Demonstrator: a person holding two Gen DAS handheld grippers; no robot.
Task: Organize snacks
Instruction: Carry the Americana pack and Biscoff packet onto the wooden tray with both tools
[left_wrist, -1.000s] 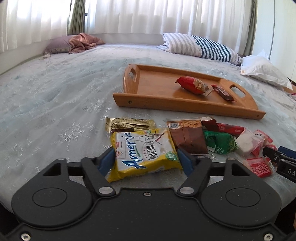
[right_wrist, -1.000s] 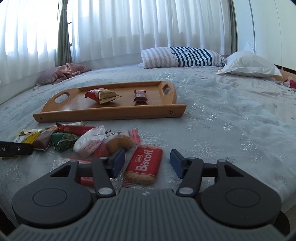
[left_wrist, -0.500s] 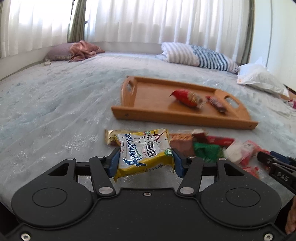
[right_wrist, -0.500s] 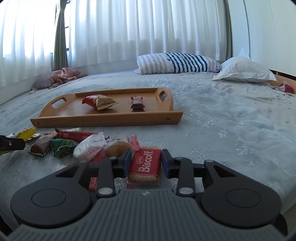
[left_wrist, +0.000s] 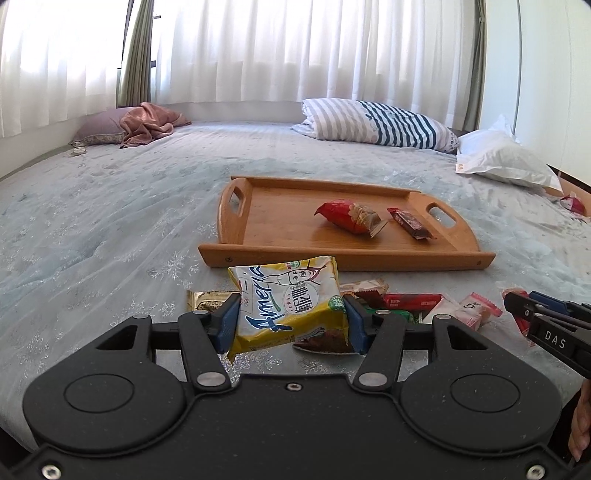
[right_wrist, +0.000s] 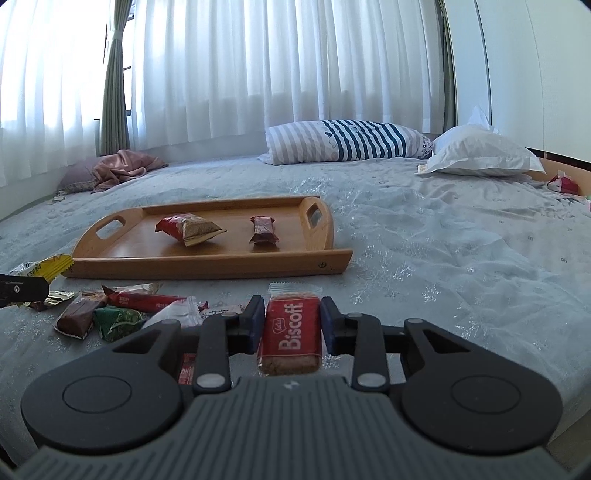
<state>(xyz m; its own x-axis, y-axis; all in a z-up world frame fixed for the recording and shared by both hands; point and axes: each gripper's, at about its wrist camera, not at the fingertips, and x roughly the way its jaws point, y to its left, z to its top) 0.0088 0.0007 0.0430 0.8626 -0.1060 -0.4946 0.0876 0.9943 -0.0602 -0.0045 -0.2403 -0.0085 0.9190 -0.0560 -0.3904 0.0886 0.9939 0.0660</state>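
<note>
The left gripper (left_wrist: 291, 319) pinches the yellow pack (left_wrist: 290, 304), tilted toward 1 o'clock; the right gripper (right_wrist: 290, 326) pinches the Biscoff (right_wrist: 290, 332), long axis toward 12 o'clock.

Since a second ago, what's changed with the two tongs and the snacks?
Both tongs closed: left tongs gripped the yellow packet and lifted it off the bed; right tongs clamped the Biscoff pack. The tray and its two snacks stayed put.

Left gripper (left_wrist: 291, 325) is showing a matte black body, blue-padded fingers (left_wrist: 227, 325), silver pivot screws. Right gripper (right_wrist: 291, 326) is wearing a ribbed grey housing and carrying white "DAS" lettering along its side.
</note>
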